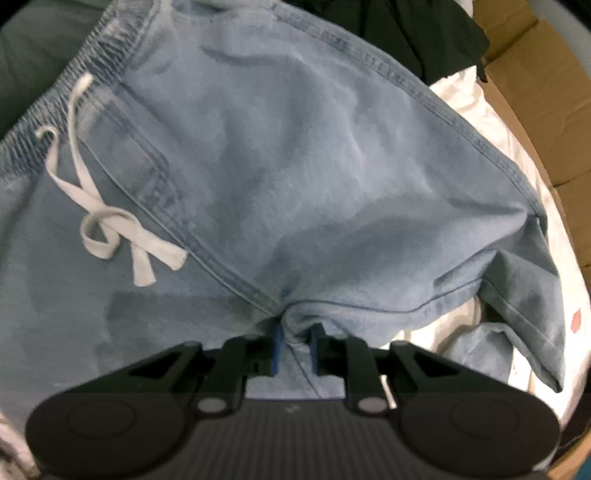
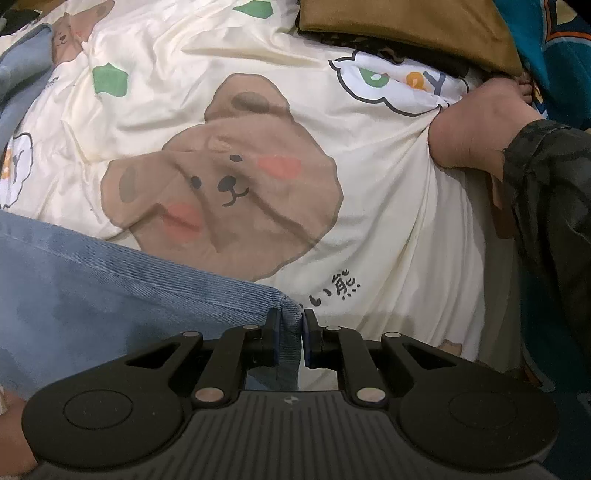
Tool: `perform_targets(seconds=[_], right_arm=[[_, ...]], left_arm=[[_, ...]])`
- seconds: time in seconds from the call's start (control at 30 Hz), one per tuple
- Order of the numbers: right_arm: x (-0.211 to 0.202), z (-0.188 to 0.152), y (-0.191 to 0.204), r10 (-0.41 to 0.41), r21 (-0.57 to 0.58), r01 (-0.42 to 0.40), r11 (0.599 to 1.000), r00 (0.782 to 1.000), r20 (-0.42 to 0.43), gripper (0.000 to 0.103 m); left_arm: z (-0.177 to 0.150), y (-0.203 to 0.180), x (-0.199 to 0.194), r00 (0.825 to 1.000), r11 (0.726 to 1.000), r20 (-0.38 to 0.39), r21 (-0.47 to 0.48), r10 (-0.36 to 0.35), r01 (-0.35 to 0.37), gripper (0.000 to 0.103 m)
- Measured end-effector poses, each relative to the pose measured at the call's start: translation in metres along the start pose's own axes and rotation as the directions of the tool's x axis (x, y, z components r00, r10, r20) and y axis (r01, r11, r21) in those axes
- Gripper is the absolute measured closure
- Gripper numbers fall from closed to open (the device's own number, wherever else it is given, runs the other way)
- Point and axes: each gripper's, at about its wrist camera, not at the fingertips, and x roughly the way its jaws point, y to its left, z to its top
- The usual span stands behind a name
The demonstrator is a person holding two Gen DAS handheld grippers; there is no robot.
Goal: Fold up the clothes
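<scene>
Light blue denim shorts (image 1: 295, 166) with an elastic waistband and a white drawstring (image 1: 110, 221) fill the left wrist view, spread over the bed. My left gripper (image 1: 296, 349) is shut on a bunched fold of the denim at the crotch seam. In the right wrist view the same denim shorts (image 2: 110, 295) come in from the lower left. My right gripper (image 2: 290, 339) is shut on their hemmed corner, just above the cream bear-print bedsheet (image 2: 258, 110).
A cardboard box (image 1: 535, 92) stands at the right and dark clothing (image 1: 406, 29) lies beyond the shorts. A person's foot (image 2: 480, 136) and dark trouser leg (image 2: 554, 221) rest on the sheet at right. A brown cloth (image 2: 406, 26) lies at the top.
</scene>
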Motion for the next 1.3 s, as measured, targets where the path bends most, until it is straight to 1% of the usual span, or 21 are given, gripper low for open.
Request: perform_targets(seconds=[0.07, 0.13, 0.17, 0.2, 0.27, 0.37, 0.43, 0.5, 0.6, 0.67, 0.7, 0.73, 0.77, 0.87, 0.97, 1.0, 1.07, 1.13, 1.2, 1.23, 1.3], right_arm=[[0.007, 0.001, -0.001, -0.011, 0.016, 0.011, 1.0, 1.0, -0.004, 0.09], [0.014, 0.004, -0.003, -0.035, 0.042, 0.036, 0.998, 0.999, -0.018, 0.087], [0.015, 0.005, -0.004, -0.058, 0.051, 0.059, 0.997, 0.998, -0.021, 0.085], [0.015, 0.006, -0.006, -0.068, 0.067, 0.069, 0.995, 0.998, -0.019, 0.084], [0.012, 0.007, -0.008, -0.047, 0.093, 0.046, 0.995, 0.999, 0.002, 0.084], [0.008, 0.01, -0.004, -0.007, 0.099, 0.003, 0.995, 0.999, 0.041, 0.084], [0.006, 0.012, 0.004, 0.045, 0.09, -0.051, 0.995, 0.997, 0.067, 0.084], [0.009, 0.013, 0.012, 0.092, 0.072, -0.097, 0.993, 0.993, 0.073, 0.084], [0.022, 0.009, 0.025, 0.129, 0.071, -0.131, 0.989, 0.991, 0.041, 0.084], [0.033, 0.005, 0.03, 0.15, 0.087, -0.151, 0.985, 0.989, 0.016, 0.084], [0.037, 0.004, 0.032, 0.159, 0.101, -0.159, 0.982, 0.987, 0.01, 0.084], [0.042, 0.002, 0.033, 0.16, 0.115, -0.16, 0.98, 0.987, 0.007, 0.084], [0.047, 0.0, 0.034, 0.153, 0.123, -0.153, 0.981, 0.988, 0.003, 0.084], [0.06, -0.004, 0.03, 0.117, 0.148, -0.114, 0.982, 0.993, -0.015, 0.084], [0.067, -0.005, 0.026, 0.091, 0.163, -0.086, 0.983, 0.996, -0.021, 0.084], [0.068, -0.006, 0.027, 0.081, 0.163, -0.077, 0.984, 0.997, -0.02, 0.084], [0.067, -0.006, 0.033, 0.046, 0.156, -0.041, 0.987, 0.999, -0.023, 0.083], [0.067, -0.002, 0.042, 0.009, 0.141, -0.004, 0.99, 0.999, -0.037, 0.082], [0.066, 0.002, 0.05, -0.015, 0.123, 0.021, 0.992, 0.999, -0.051, 0.081], [0.066, 0.004, 0.054, -0.023, 0.111, 0.029, 0.993, 0.998, -0.058, 0.081], [0.065, 0.007, 0.058, -0.029, 0.081, 0.034, 0.996, 0.997, -0.065, 0.08]], left_arm=[[-0.001, 0.0, 0.003, 1.0, 1.0, -0.004, 0.003, -0.022, 0.022, 0.081], [-0.009, -0.003, 0.0, 0.998, 0.998, 0.002, 0.022, -0.059, 0.059, 0.071], [-0.012, -0.004, -0.003, 0.997, 0.996, 0.005, 0.038, -0.076, 0.076, 0.069], [-0.013, -0.002, -0.008, 0.996, 0.994, 0.01, 0.067, -0.091, 0.09, 0.068], [-0.015, 0.001, -0.016, 0.994, 0.987, 0.019, 0.124, -0.11, 0.107, 0.068], [-0.019, 0.003, -0.014, 0.997, 0.978, 0.045, 0.199, -0.068, 0.058, 0.069], [-0.021, 0.004, -0.014, 0.997, 0.969, 0.065, 0.248, -0.041, 0.024, 0.07], [-0.024, 0.006, -0.013, 0.996, 0.955, 0.085, 0.295, -0.015, -0.011, 0.07], [-0.027, 0.006, -0.007, 0.994, 0.936, 0.112, 0.349, 0.013, -0.051, 0.07], [-0.029, 0.001, -0.001, 0.989, 0.916, 0.148, 0.393, 0.022, -0.079, 0.07], [-0.029, -0.002, 0.002, 0.986, 0.906, 0.163, 0.415, 0.019, -0.086, 0.07], [-0.028, -0.006, 0.008, 0.986, 0.897, 0.169, 0.435, 0.008, -0.082, 0.072], [-0.027, -0.009, 0.016, 0.986, 0.891, 0.168, 0.445, 0.012, -0.087, 0.073], [-0.023, -0.011, 0.039, 0.985, 0.881, 0.166, 0.459, 0.04, -0.113, 0.073], [-0.022, -0.005, 0.041, 0.983, 0.888, 0.181, 0.45, 0.017, -0.099, 0.073], [-0.023, -0.001, 0.036, 0.983, 0.889, 0.182, 0.449, 0.01, -0.092, 0.072], [-0.025, 0.01, 0.026, 0.983, 0.894, 0.185, 0.441, 0.002, -0.085, 0.073], [-0.026, 0.031, 0.008, 0.98, 0.912, 0.196, 0.399, 0.019, -0.098, 0.075], [-0.026, 0.06, -0.016, 0.974, 0.931, 0.224, 0.346, 0.034, -0.113, 0.075], [-0.026, 0.074, -0.028, 0.968, 0.938, 0.246, 0.322, 0.046, -0.127, 0.075], [-0.027, 0.1, -0.056, 0.945, 0.944, 0.316, 0.277, 0.087, -0.18, 0.075]])
